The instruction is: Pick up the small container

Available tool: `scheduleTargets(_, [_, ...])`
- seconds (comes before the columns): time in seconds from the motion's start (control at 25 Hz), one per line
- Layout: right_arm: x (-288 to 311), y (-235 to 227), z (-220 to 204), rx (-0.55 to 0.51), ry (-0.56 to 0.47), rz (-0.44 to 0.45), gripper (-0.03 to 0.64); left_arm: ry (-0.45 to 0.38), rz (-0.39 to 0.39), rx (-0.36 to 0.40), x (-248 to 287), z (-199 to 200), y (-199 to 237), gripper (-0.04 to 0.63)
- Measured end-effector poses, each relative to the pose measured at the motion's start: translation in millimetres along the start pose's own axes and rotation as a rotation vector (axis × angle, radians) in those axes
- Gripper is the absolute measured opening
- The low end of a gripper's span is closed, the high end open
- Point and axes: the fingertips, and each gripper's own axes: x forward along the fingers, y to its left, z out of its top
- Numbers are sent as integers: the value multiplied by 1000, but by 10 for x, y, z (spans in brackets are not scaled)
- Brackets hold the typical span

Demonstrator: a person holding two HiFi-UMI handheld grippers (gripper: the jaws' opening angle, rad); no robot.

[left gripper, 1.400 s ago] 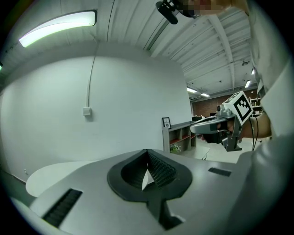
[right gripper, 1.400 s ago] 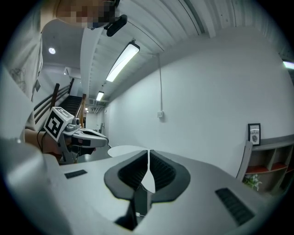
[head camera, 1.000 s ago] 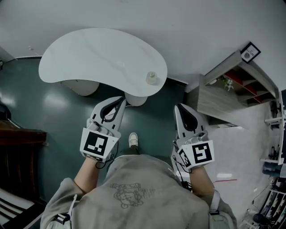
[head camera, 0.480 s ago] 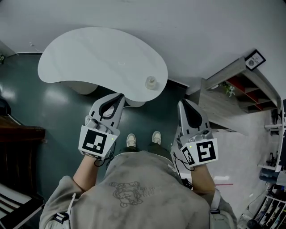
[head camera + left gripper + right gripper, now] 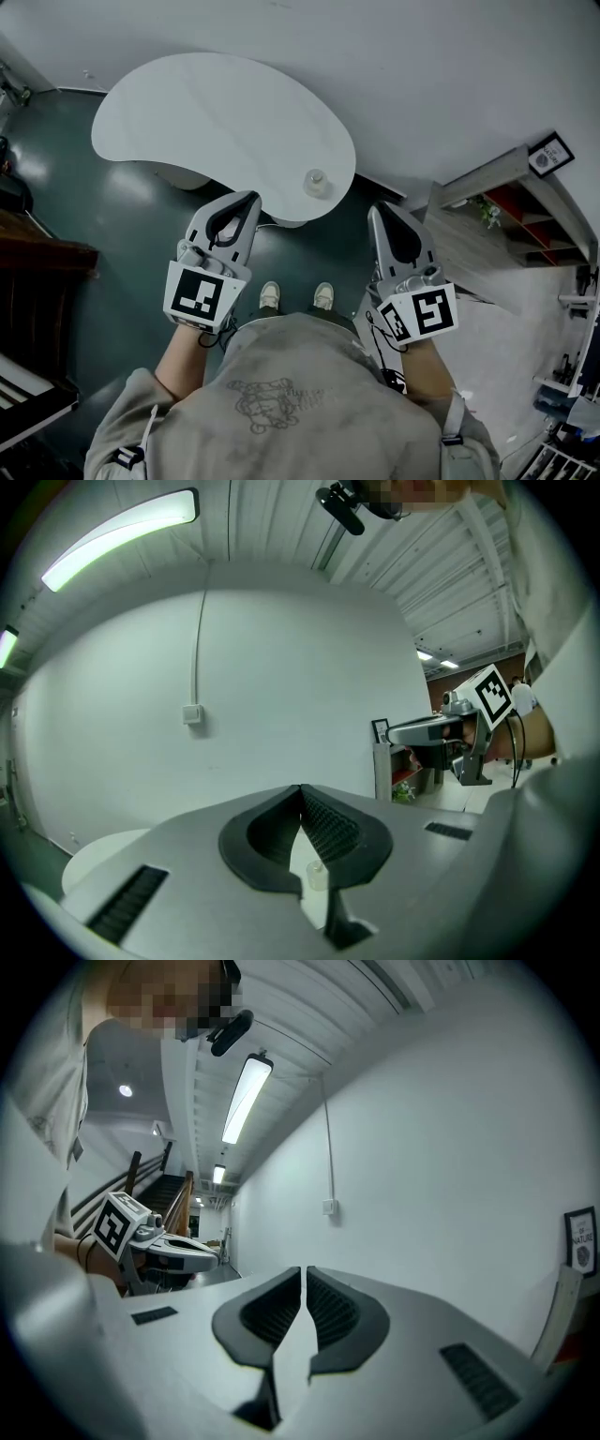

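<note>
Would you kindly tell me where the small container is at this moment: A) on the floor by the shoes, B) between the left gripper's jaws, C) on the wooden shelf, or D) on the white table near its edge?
D: the small container stands on the white table, close to the edge nearest the person.

White kidney-shaped table (image 5: 206, 112) far centre, on dark teal floor (image 5: 112, 234). Grey wooden shelf unit with red compartments (image 5: 469, 239) right, small black-framed picture (image 5: 550, 153) on top. Dark brown wooden furniture (image 5: 42, 281) left.
</note>
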Motion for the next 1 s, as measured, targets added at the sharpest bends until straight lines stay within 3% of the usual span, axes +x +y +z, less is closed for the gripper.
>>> scheduleTargets(0.56, [453,-272,-37,59,-24,82,42,21,45,-2,352,36,52,17])
scheduleTargets(0.68, [649,-266,-70,49,-16,103,139,9,42,-3,439,43,128,17])
scheduleTargets(1.0, [1272,-161,-307,-47,-7,208,255,-14,20,3,747,-21,336,17])
